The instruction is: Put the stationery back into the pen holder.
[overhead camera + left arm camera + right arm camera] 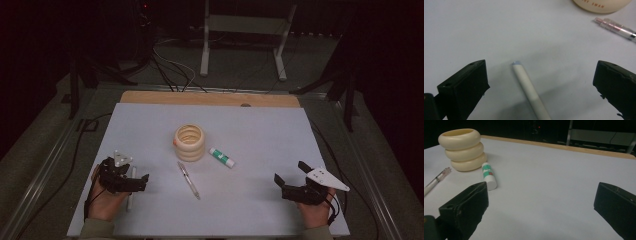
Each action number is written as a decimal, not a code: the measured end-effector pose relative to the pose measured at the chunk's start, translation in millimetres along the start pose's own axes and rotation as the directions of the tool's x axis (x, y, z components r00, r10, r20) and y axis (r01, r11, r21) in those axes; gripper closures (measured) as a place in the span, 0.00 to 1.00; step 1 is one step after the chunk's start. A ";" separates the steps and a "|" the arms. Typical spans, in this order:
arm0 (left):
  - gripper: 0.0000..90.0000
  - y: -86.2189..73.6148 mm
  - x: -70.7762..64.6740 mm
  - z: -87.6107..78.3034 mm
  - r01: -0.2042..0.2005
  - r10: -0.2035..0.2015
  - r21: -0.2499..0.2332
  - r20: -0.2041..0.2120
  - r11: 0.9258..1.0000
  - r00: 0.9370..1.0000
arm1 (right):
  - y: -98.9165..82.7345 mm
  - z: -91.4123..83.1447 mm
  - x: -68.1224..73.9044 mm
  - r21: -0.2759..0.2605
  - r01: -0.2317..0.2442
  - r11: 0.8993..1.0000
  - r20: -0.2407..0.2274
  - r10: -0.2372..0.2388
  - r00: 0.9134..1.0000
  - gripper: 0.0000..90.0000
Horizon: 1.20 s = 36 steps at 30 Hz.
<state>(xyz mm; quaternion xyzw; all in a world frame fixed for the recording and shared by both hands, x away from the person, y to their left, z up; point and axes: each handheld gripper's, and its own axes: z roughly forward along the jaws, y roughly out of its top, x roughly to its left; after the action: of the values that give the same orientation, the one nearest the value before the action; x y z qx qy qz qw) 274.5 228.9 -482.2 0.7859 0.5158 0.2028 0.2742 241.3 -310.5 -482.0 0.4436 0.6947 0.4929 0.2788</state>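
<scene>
I see the tabletop (pixel 150 125) as a pale sheet with a bare wooden strip along its far edge. Near its middle stands the cream ringed pot (pixel 189 142), upright with its mouth open to the top. My left gripper (pixel 140 181) sits near the near-left corner, low over the sheet with its jaws spread wide. My right gripper (pixel 290 178) is near the near-right corner, jaws also spread wide and holding nothing, with bare sheet between them in the right gripper view. The white stick (pixel 529 90) lies flat on the tabletop between my left gripper's jaws, touching neither, its rounded tip pointing toward the far edge. A clear pen (pixel 188 180) lies just on the near side of the pot, slanted toward the near edge. A small green-and-white glue stick (pixel 222 157) lies on its side just right of the pot.
</scene>
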 end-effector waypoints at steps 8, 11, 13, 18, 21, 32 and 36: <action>0.00 -3.1 0.1 3.0 -0.005 0.005 0.040 0.009 0.999 1.000 | -0.1 0.3 0.1 0.001 0.001 1.000 -0.001 -0.001 1.000 0.00; 0.00 -3.8 0.2 3.9 -0.002 0.002 0.055 0.015 0.998 1.000 | -0.2 0.5 0.2 0.002 0.001 1.000 -0.002 -0.001 1.000 0.00; 0.01 -4.2 0.3 4.5 -0.003 0.002 0.061 0.018 0.998 1.000 | -0.2 0.5 0.2 0.002 0.001 1.000 -0.002 -0.001 1.000 0.00; 0.01 -4.7 1.0 5.9 0.004 -0.006 0.081 0.026 0.997 1.000 | -0.3 0.8 0.3 0.002 0.001 1.000 -0.002 -0.001 1.000 0.00; 0.01 -5.1 1.3 6.9 0.009 -0.012 0.096 0.030 0.995 0.999 | -0.5 1.0 0.4 0.005 0.002 1.000 -0.002 -0.002 1.000 0.00; 0.15 -6.5 3.4 9.6 0.024 -0.034 0.172 0.051 0.985 0.998 | -0.6 1.6 0.6 0.009 0.001 1.000 -0.003 -0.001 1.000 0.00; 0.35 -8.0 3.5 9.2 0.028 -0.036 0.201 0.035 0.979 0.999 | -0.6 1.5 0.6 0.008 0.001 1.000 -0.003 -0.001 1.000 0.00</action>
<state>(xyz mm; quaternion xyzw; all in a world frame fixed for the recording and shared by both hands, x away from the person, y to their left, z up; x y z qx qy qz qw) 275.8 232.7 -494.3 0.8048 0.5410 0.1303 0.2064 242.0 -309.4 -483.0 0.4437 0.6972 0.4906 0.2764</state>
